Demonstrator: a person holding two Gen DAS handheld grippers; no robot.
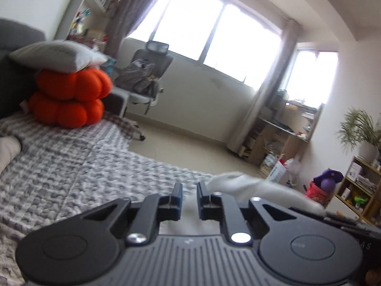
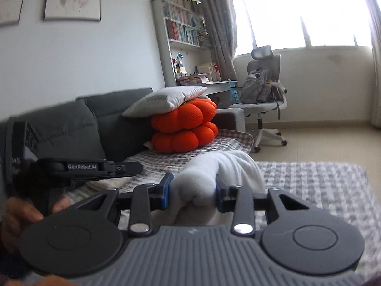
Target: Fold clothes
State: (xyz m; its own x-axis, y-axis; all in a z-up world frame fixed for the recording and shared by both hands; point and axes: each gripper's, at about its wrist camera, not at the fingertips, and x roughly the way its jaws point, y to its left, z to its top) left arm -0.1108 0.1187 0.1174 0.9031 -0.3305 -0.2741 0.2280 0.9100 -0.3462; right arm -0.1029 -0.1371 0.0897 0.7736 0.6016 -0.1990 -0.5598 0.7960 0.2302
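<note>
Grey checked bedding [image 2: 309,186] spreads under both tools, where the right gripper [image 2: 194,191] pinches a bunched white garment [image 2: 214,169] lifted at twelve o'clock, likely to carry it, while the left gripper [image 1: 189,191] at nine o'clock stands slightly parted and empty

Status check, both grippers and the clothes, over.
Right gripper shut on bunched white garment. Left gripper slightly open, nothing between its fingers. Garment over checkered blanket; nothing in the way.
</note>
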